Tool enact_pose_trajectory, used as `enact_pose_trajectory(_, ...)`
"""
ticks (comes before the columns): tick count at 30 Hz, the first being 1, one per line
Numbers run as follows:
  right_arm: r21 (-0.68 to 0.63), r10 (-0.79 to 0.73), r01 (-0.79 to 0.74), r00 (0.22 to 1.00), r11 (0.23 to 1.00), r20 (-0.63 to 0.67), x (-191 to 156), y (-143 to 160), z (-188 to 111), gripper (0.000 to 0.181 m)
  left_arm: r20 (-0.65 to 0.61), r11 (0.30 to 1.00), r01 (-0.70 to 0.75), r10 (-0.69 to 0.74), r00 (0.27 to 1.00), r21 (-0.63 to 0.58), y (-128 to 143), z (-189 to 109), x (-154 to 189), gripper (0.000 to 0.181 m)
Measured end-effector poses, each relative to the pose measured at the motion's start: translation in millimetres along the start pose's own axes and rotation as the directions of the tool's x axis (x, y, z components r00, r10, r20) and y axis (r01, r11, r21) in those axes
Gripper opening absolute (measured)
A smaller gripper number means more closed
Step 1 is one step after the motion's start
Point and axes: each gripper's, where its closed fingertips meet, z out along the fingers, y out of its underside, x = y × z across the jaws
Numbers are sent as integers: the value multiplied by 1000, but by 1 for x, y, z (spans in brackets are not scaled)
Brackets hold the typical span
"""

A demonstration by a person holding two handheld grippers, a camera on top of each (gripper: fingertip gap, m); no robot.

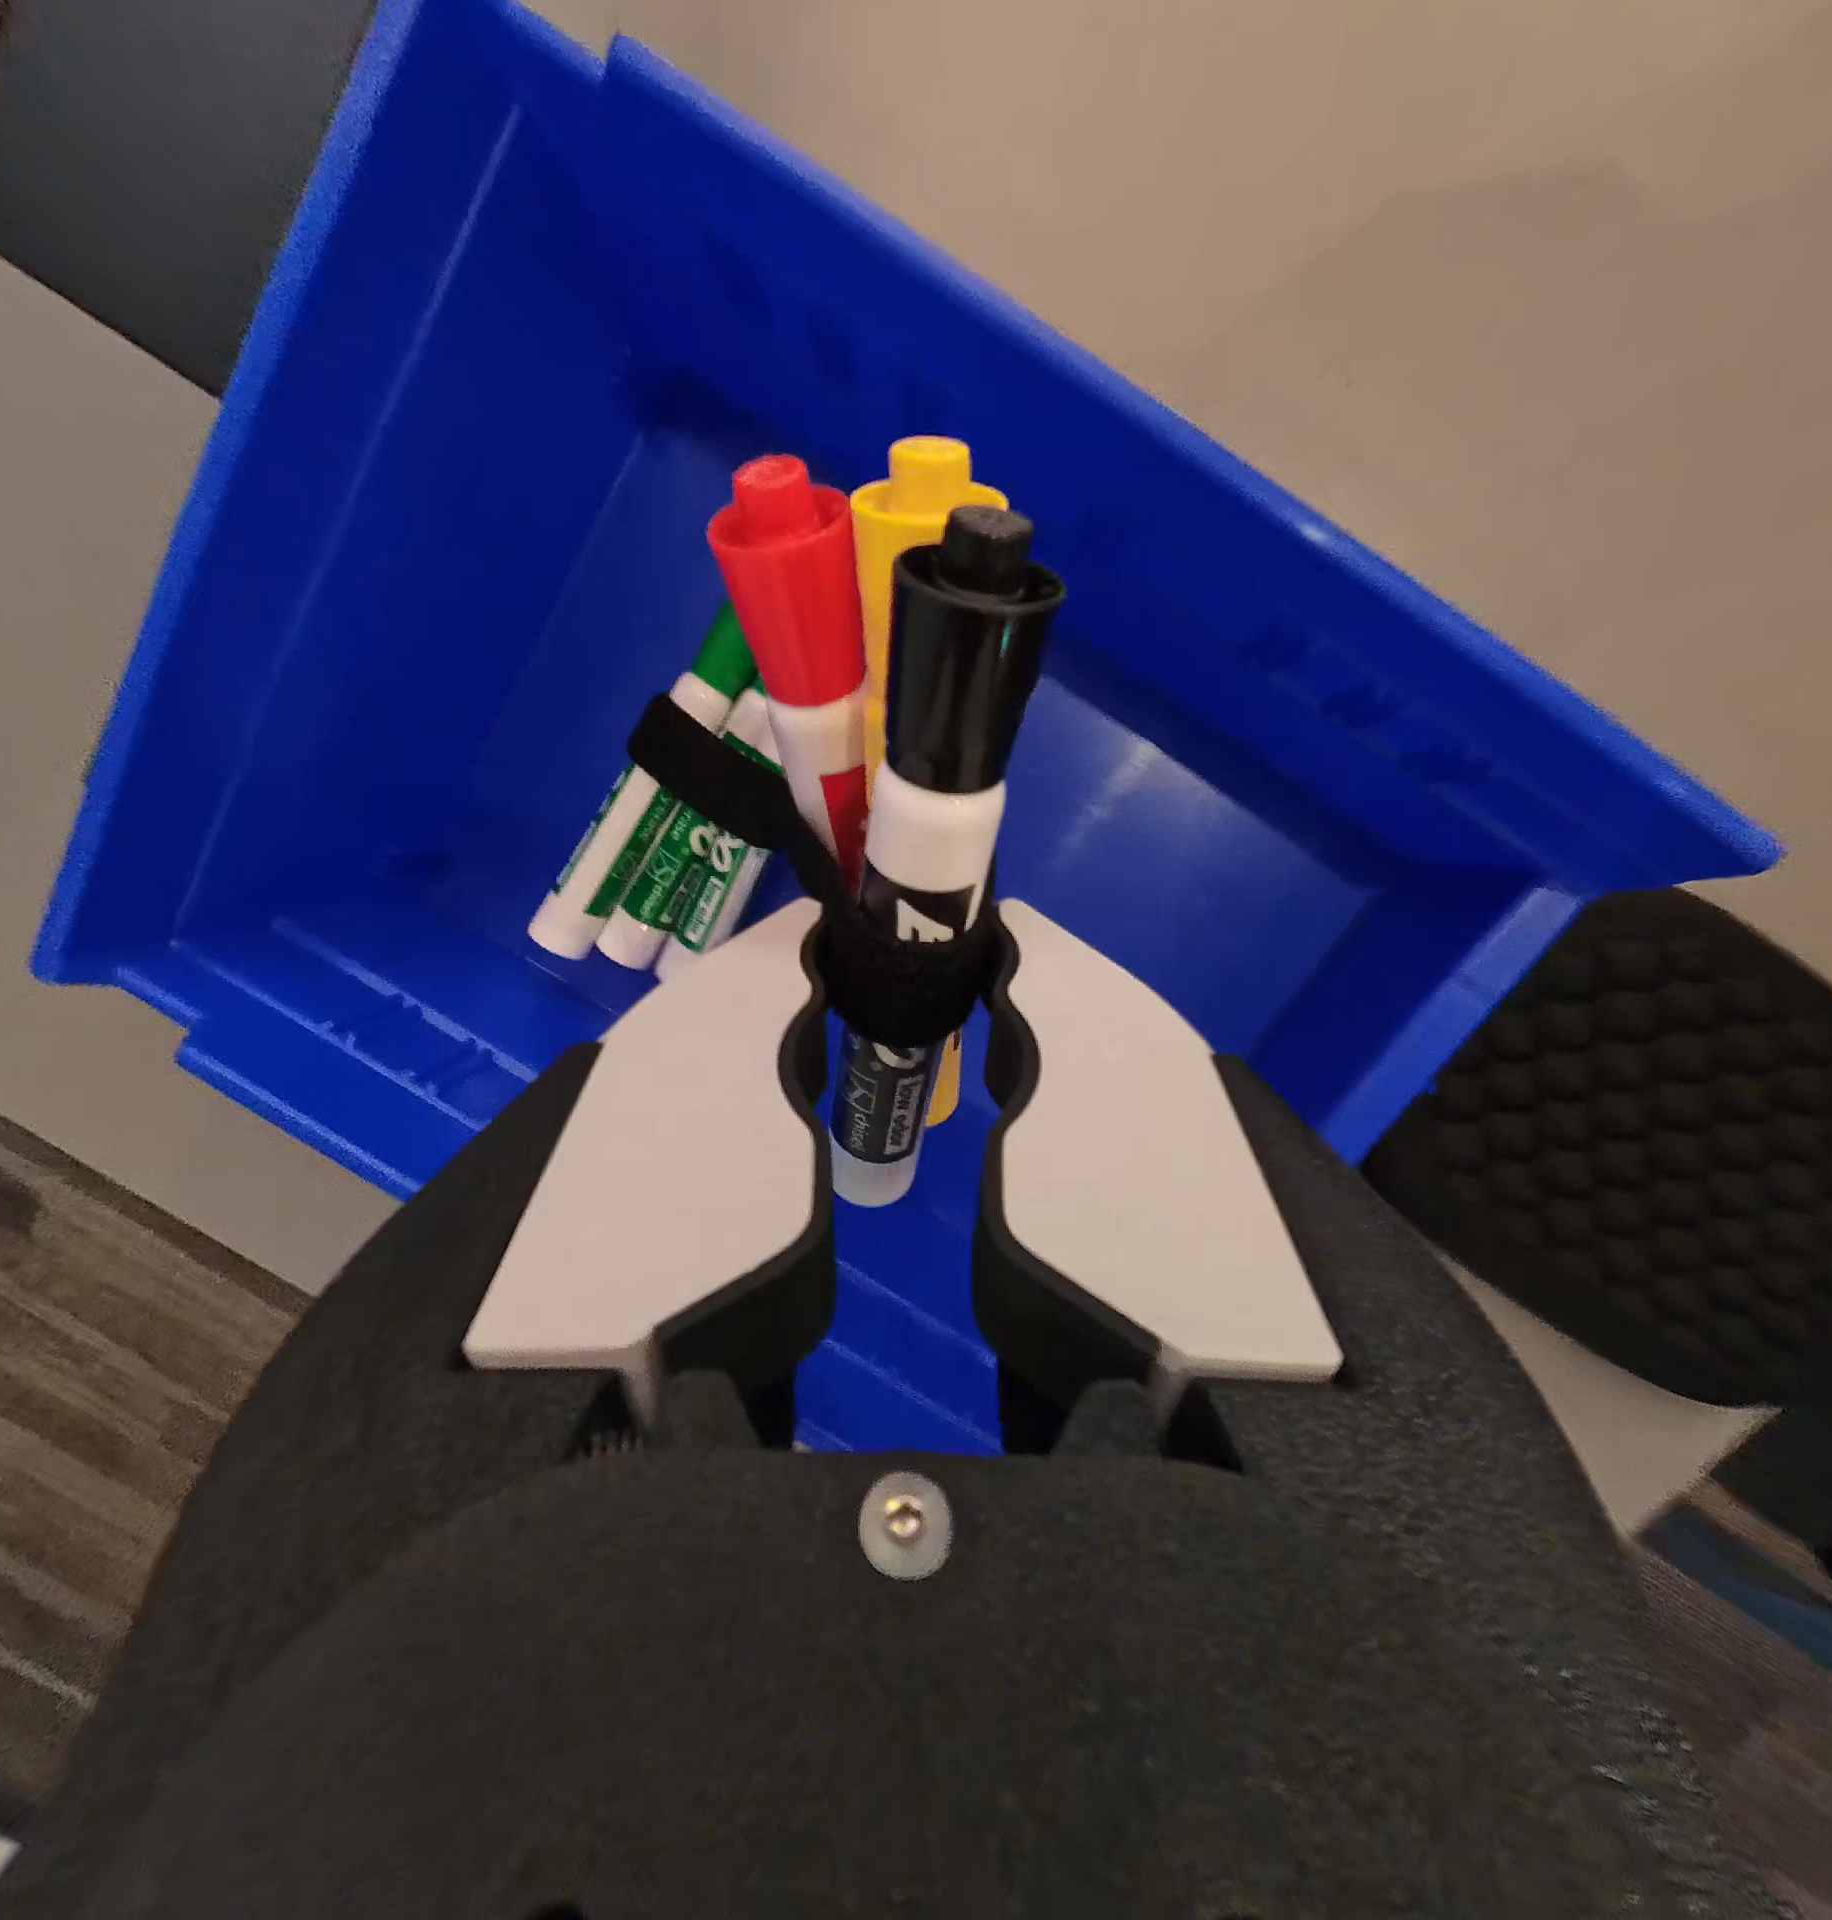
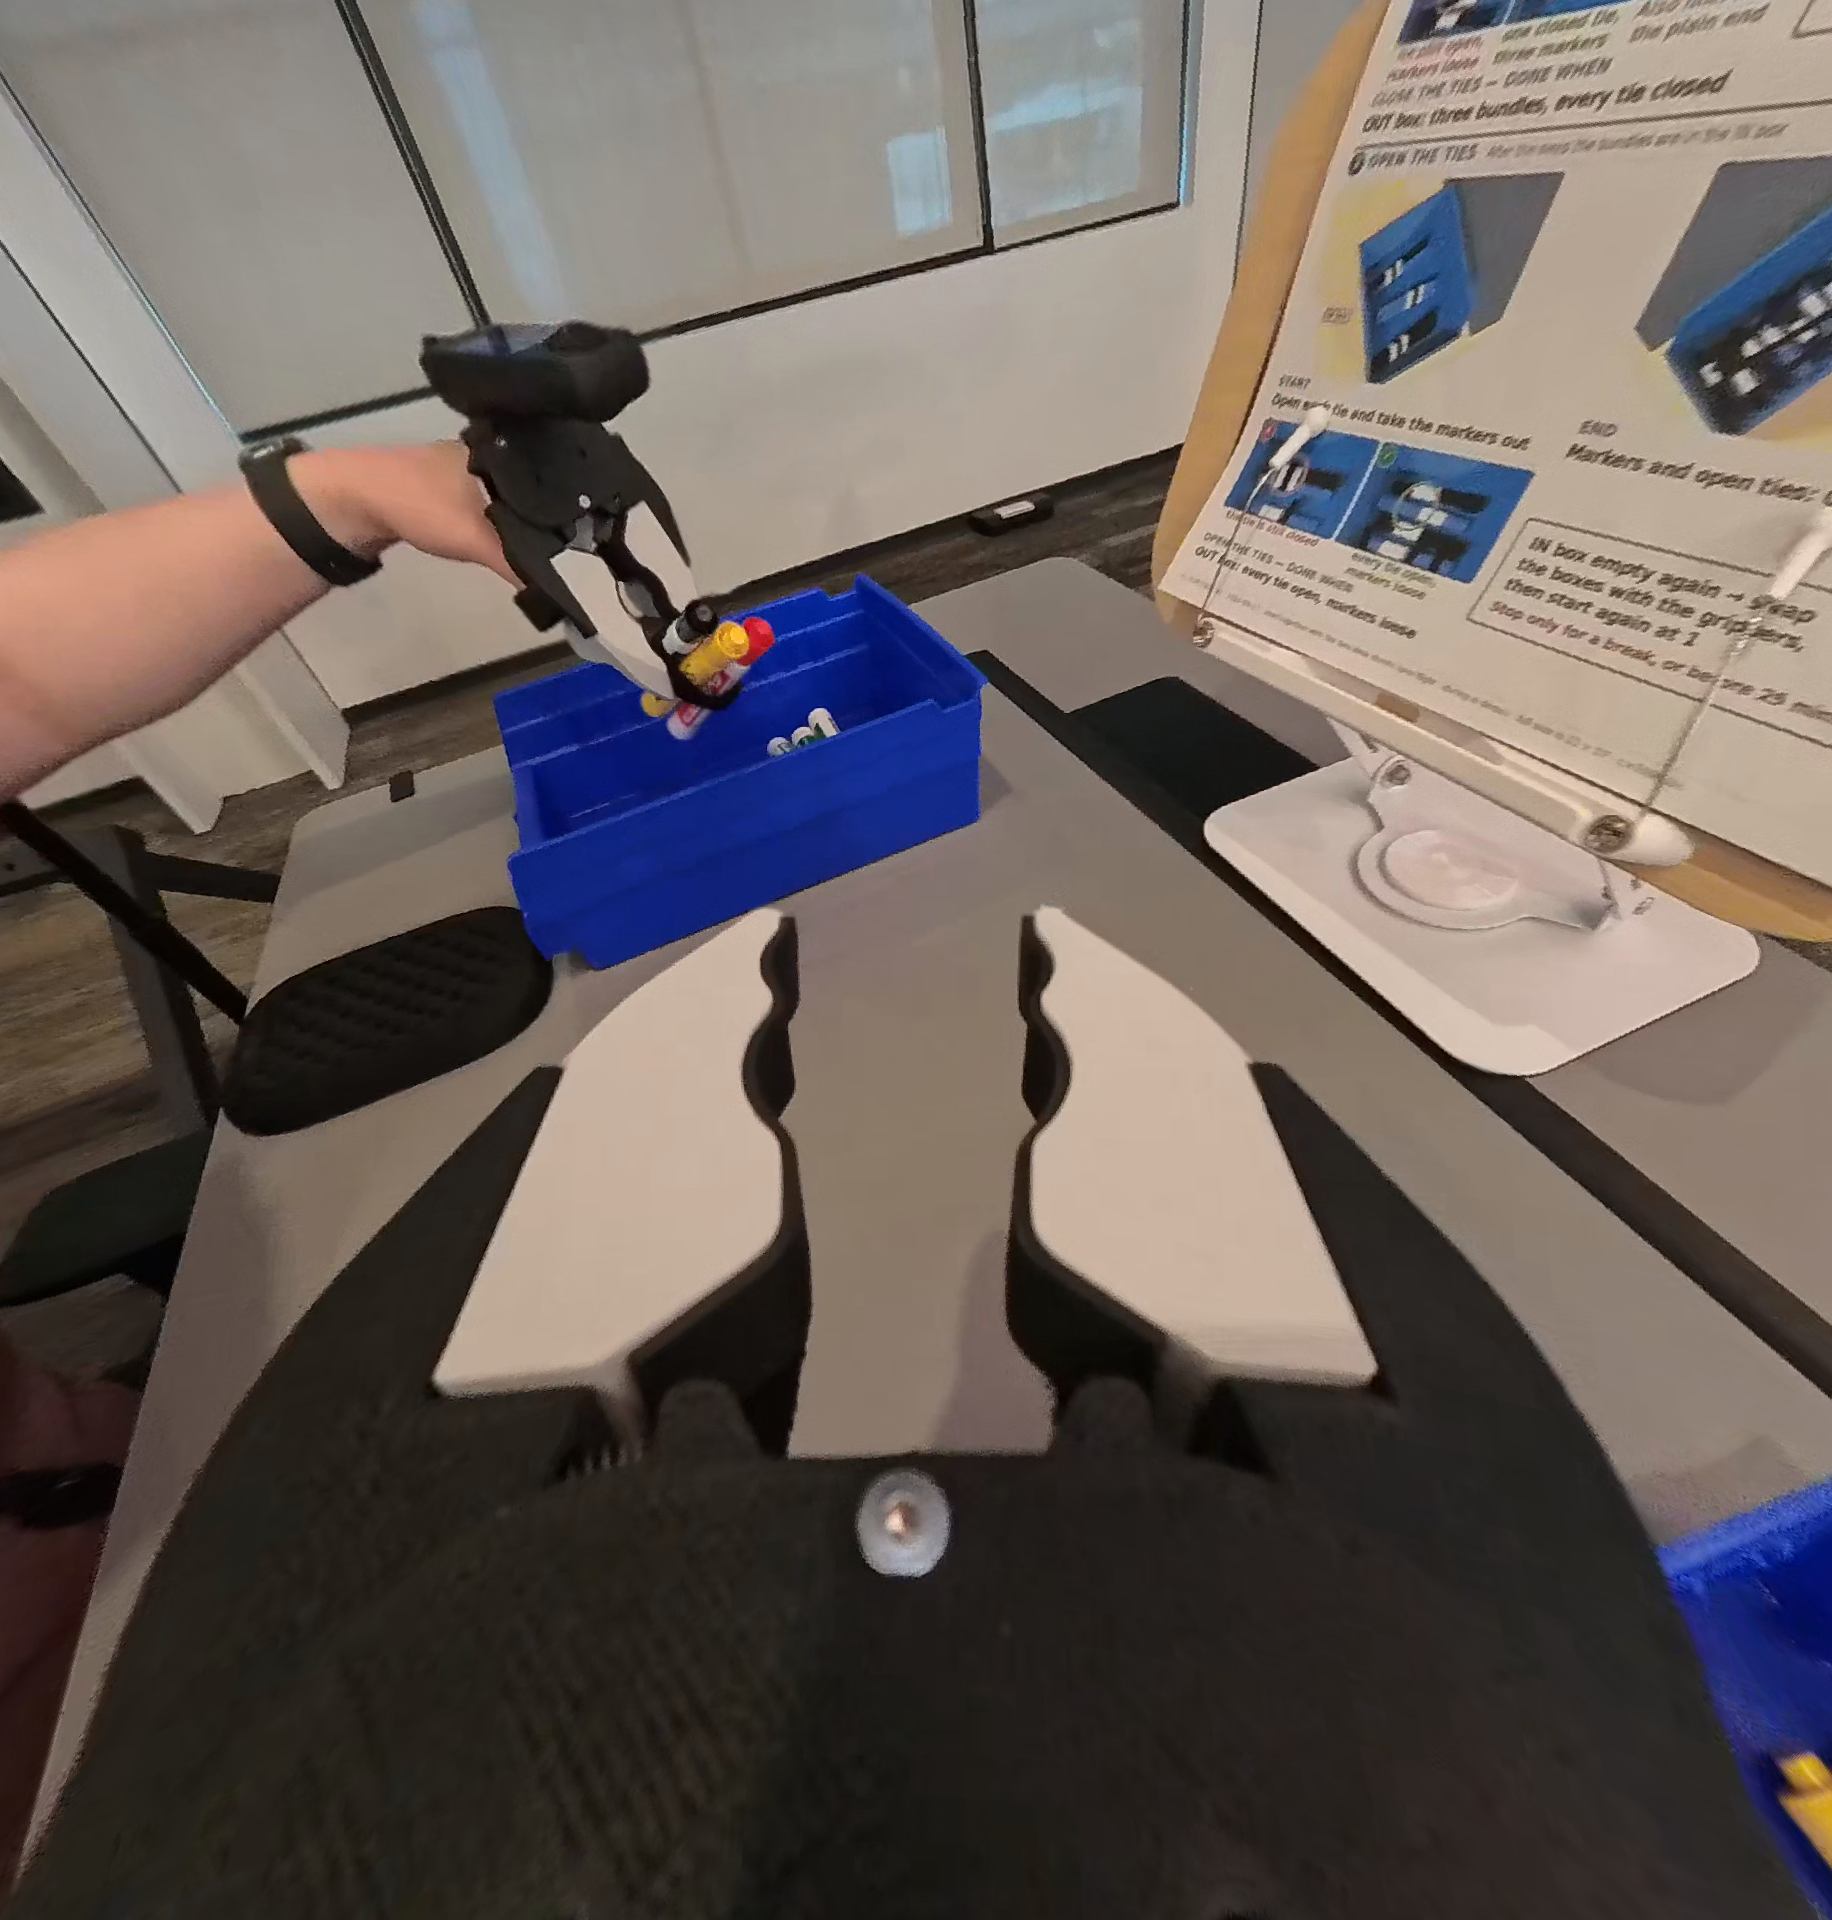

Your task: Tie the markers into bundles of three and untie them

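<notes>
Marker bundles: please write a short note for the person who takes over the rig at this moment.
Left gripper: shut on a bundle of red, yellow and black markers, gripped at its black tie and held above the blue bin.
Right gripper: open, holding nothing, above the grey table.
In the bin: one tied bundle of green markers.
A second blue bin at the near right holds at least a yellow marker; the rest is out of view.
Done: two bundles tied.
Left: probably set the held bundle into the bin, then go on with the remaining markers.
</notes>
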Motion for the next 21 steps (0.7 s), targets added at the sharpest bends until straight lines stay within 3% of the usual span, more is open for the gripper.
enact_pose_trajectory(5, -68, -28, 31, 998, 997, 59, -20, 12, 29, 41, -119, 998, 50, -47, 992, 24, -38, -20, 39, 26)
enact_pose_trajectory(12, -157, -62, 95, 976, 983, 207, -57, 32, 58, 41, -383, 959, 135, -30, 923, 250, -142, -54, 120, 26)
enact_pose_trajectory(16, -146, -34, 80, 955, 986, 296, -73, 33, 53, 43, -539, 908, 168, 72, 839, 384, -192, -61, 170, 26)
enact_pose_trajectory(21, 20, -74, 71, 953, 997, 294, -76, 11, 29, 43, -663, 850, 265, 124, 739, 455, -226, -51, 208, 26)
